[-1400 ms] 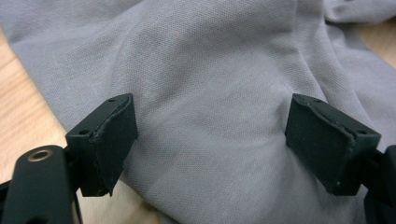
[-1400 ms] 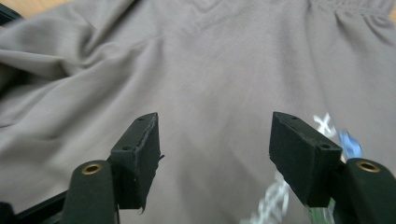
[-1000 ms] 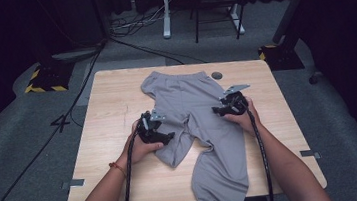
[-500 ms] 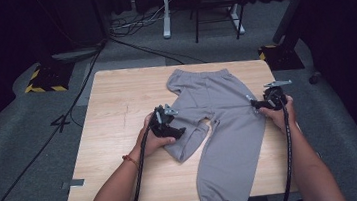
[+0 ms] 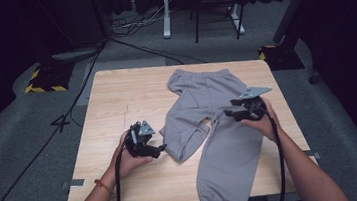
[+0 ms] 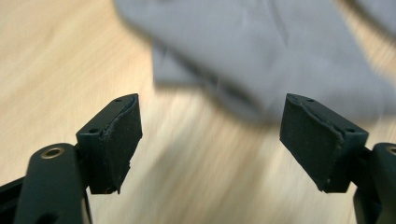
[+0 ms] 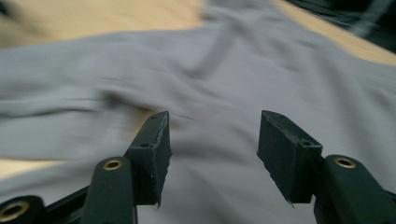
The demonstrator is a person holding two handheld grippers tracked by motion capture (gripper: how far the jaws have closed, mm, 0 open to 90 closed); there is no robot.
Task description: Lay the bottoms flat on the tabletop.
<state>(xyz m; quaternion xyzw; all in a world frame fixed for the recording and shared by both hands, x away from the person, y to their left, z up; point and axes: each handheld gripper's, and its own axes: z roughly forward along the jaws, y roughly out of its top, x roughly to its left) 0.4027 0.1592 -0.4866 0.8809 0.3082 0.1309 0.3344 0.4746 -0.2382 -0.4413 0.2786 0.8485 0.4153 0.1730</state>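
Grey sweatpants (image 5: 209, 122) now lie flatter on the table (image 5: 116, 102), one leg hanging over the near edge, after being pulled rightward. Left gripper (image 5: 157, 148) has let go, jaws wide, just beside the shorter leg; right gripper (image 5: 230, 112), jaws wide and empty, hovers over the fabric. Spreading looks nearly done.

The high view looks from above the person's side, forward and down, far enough back to take in the whole table (image 5: 116, 102) and the floor around it. The left gripper view sits very close to the wood, looking past its own jaws at the pants (image 6: 261, 51). The right gripper view looks low across the same pants (image 7: 280, 79) — all three views share them.
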